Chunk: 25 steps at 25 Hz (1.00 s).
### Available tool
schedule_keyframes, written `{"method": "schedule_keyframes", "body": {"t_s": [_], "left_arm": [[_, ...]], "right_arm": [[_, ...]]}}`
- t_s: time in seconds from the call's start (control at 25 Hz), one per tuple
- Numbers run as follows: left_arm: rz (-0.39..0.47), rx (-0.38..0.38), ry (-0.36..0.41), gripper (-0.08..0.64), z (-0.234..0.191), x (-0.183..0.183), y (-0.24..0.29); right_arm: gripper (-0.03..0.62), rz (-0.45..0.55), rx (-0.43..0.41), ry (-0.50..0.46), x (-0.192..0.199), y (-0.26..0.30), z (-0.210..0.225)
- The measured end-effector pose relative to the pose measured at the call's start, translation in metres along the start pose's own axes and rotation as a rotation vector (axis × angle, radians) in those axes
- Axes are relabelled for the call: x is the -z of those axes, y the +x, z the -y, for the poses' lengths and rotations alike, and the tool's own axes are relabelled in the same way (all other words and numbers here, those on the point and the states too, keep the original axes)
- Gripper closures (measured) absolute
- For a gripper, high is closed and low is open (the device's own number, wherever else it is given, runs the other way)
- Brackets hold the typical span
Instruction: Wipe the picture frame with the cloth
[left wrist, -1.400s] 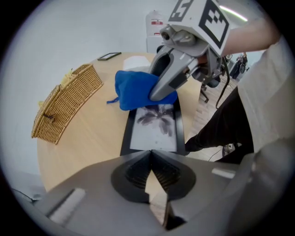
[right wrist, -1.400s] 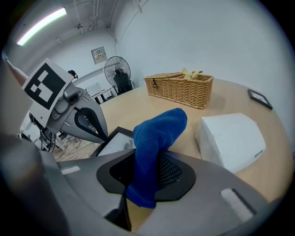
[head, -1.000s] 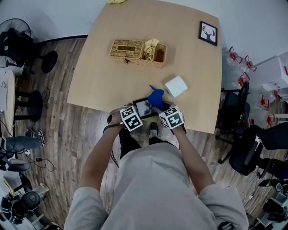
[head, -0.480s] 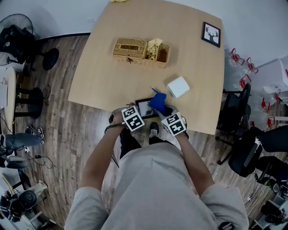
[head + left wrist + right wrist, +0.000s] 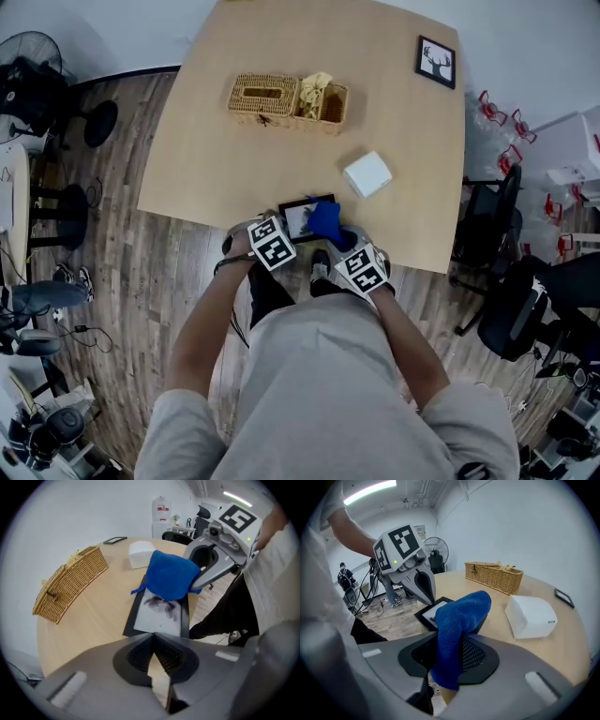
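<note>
The right gripper (image 5: 450, 645) is clamped on a blue cloth (image 5: 461, 613): the fabric is pinched between its jaws, and the loose end bulges forward and lies on the picture frame (image 5: 159, 617). The left gripper (image 5: 153, 637) has its jaws brought together with nothing between them, the tips meeting right at the frame's near edge (whether they press on it cannot be told). Seen from the right gripper view, that left gripper comes down at the frame's corner on the side away from the cloth. The frame is black-rimmed with a pale print bearing a dark smudged figure. It lies flat on the light wooden tabletop (image 5: 234, 169), close to the edge where the person stands. The cloth covers its far end in the left gripper view and its right part in the head view. Just beyond the frame and cloth, a little to the right, stands a white box (image 5: 367, 174), apart from both. Farther out, toward the middle of the tabletop, sits a wicker basket (image 5: 267, 98) with a slotted lid on one part and yellowish things in the open part beside it. Well apart, near the far right corner, lies a second small black frame (image 5: 435, 63) showing a dark antlered shape. Around the tabletop is a wood-plank floor (image 5: 159, 272), with a fan (image 5: 33, 70) at the left and dark chairs (image 5: 511, 319) at the right.
</note>
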<state>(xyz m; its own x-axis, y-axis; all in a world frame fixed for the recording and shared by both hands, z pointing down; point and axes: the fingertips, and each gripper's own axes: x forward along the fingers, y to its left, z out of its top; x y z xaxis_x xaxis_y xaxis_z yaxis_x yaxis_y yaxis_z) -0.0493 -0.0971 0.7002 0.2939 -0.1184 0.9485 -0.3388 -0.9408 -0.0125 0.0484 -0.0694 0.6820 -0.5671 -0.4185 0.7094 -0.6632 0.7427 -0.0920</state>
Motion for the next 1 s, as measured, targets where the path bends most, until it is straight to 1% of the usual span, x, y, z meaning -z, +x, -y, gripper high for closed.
{"method": "schedule_keyframes", "body": {"t_s": [0.16, 0.32, 0.44, 0.68, 0.8, 1.0], "left_arm": [[0.002, 0.000, 0.001, 0.508, 0.000, -0.001, 0.000], [0.003, 0.005, -0.006, 0.508, 0.000, -0.002, 0.000], [0.008, 0.011, -0.017, 0.508, 0.000, -0.002, -0.001], [0.035, 0.008, -0.036, 0.508, 0.000, -0.001, -0.003], [0.035, 0.004, -0.037, 0.508, 0.000, -0.001, -0.002], [0.040, 0.015, -0.063, 0.508, 0.000, -0.001, -0.003]], "right_arm": [[0.488, -0.006, -0.014, 0.032, 0.000, 0.001, 0.001], [0.488, -0.028, -0.046, 0.039, -0.005, 0.007, -0.003], [0.488, -0.041, -0.067, 0.025, -0.009, 0.011, -0.010], [0.488, -0.043, -0.065, 0.029, -0.011, 0.015, -0.010], [0.486, -0.057, -0.060, 0.025, -0.013, 0.017, -0.008], [0.486, -0.063, -0.055, 0.021, -0.018, 0.023, -0.003]]}}
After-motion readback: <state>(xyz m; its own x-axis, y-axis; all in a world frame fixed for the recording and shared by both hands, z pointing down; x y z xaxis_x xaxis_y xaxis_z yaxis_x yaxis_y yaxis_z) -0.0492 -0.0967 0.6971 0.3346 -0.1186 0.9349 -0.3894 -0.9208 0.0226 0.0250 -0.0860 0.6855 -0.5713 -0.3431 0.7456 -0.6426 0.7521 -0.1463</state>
